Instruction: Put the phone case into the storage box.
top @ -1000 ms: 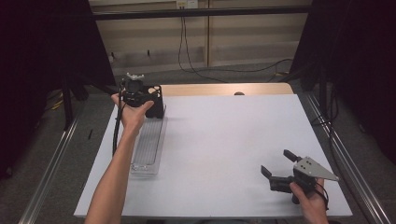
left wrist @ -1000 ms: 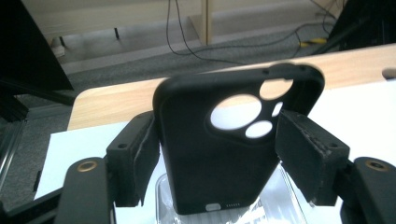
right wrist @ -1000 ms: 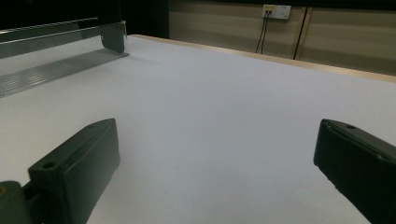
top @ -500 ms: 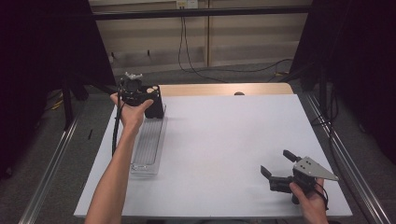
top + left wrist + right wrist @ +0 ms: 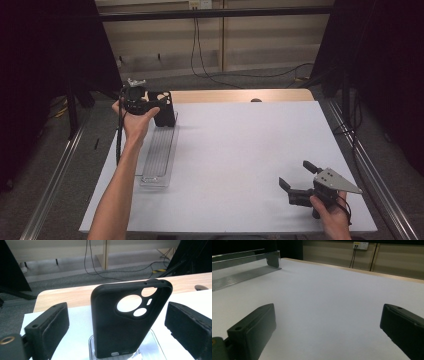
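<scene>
A black phone case (image 5: 130, 320) with round camera cut-outs stands upright at the far end of a clear ribbed tray (image 5: 157, 160). My left gripper (image 5: 156, 102) is at the table's far left with the phone case (image 5: 163, 109) between its jaws. The jaws have just been opening, and both pads (image 5: 53, 325) stand off the case's sides with a gap on each side. My right gripper (image 5: 296, 174) rests near the front right corner, held by a hand. It is open, with nothing between its fingers (image 5: 254, 327) but bare white table.
The white table top (image 5: 240, 150) has a wooden strip (image 5: 240, 95) along its far edge. The tray (image 5: 242, 275) lies lengthwise by the left edge. Cables trail over the floor behind the table, and dark curtains close in both sides.
The left hand has edged slightly back to the left and its jaws now stand apart from the case, which stays upright in the tray. The right gripper has not moved.
</scene>
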Demonstrator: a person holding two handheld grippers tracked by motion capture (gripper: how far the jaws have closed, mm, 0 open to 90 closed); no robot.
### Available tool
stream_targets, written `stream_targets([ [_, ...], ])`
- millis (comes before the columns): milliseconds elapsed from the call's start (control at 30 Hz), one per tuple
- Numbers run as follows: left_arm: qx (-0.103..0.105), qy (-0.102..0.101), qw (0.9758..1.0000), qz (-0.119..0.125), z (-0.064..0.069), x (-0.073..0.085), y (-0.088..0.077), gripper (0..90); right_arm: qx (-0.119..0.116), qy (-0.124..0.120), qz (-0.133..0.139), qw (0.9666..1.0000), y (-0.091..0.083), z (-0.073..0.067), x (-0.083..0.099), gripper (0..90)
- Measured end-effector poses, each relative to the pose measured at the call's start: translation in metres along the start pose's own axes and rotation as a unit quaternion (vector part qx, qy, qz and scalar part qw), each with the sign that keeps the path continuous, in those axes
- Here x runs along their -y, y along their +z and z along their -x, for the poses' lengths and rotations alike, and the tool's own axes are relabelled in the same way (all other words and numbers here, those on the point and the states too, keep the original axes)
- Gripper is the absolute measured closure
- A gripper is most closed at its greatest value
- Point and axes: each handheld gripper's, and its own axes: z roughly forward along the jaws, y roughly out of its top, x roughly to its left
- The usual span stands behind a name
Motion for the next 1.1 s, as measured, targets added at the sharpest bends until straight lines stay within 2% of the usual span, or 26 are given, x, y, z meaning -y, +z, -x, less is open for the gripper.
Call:
stream_targets([
  [33,-0.001,-0.001,1.0000,0.009,-0.001,0.001,-0.001,3.7,0.000,0.000,-0.001,1.0000,0.000,0.000,0.000,0.0],
  [100,0.013,-0.004,0.9996,0.025,-0.003,0.004,-0.004,3.4,-0.001,0.000,0.000,1.0000,0.000,0.000,0.000,0.0],
  [133,0.014,-0.010,0.9994,0.028,-0.004,0.005,-0.005,3.6,-0.001,0.000,0.000,1.0000,0.000,0.000,0.000,0.0],
  [233,0.028,-0.006,0.9990,0.034,-0.008,0.008,-0.008,2.8,0.000,0.003,0.002,1.0000,0.000,0.001,0.000,0.0],
  [333,0.038,-0.009,0.9979,0.051,-0.009,0.010,-0.012,2.8,0.000,0.004,0.001,1.0000,-0.001,0.002,0.000,0.0],
  [433,0.037,-0.003,0.9977,0.056,-0.008,0.011,-0.013,2.7,0.001,0.003,0.001,1.0000,-0.001,0.003,0.001,0.0],
  [567,0.047,0.005,0.9965,0.069,-0.008,0.014,-0.016,2.7,0.003,0.005,0.002,1.0000,-0.002,0.004,0.001,0.0],
  [733,0.052,0.003,0.9955,0.079,-0.008,0.020,-0.018,3.1,0.005,0.004,0.005,1.0000,-0.003,0.004,0.001,0.0],
  [867,0.065,-0.001,0.9935,0.093,-0.009,0.026,-0.020,3.1,0.007,0.006,0.004,1.0000,-0.003,0.004,0.001,0.0],
  [933,0.054,0.000,0.9935,0.100,-0.008,0.028,-0.023,3.1,0.007,0.005,0.003,1.0000,-0.004,0.005,0.001,0.0],
  [967,0.058,0.005,0.9931,0.101,-0.009,0.028,-0.025,3.1,0.007,0.005,0.003,1.0000,-0.004,0.005,0.001,0.0],
  [1033,0.068,-0.002,0.9917,0.109,-0.009,0.030,-0.028,3.1,0.009,0.006,0.002,0.9999,-0.004,0.005,0.001,0.0],
  [1100,0.069,0.000,0.9911,0.114,-0.009,0.031,-0.030,3.1,0.009,0.005,0.004,0.9999,-0.005,0.004,0.001,0.0],
])
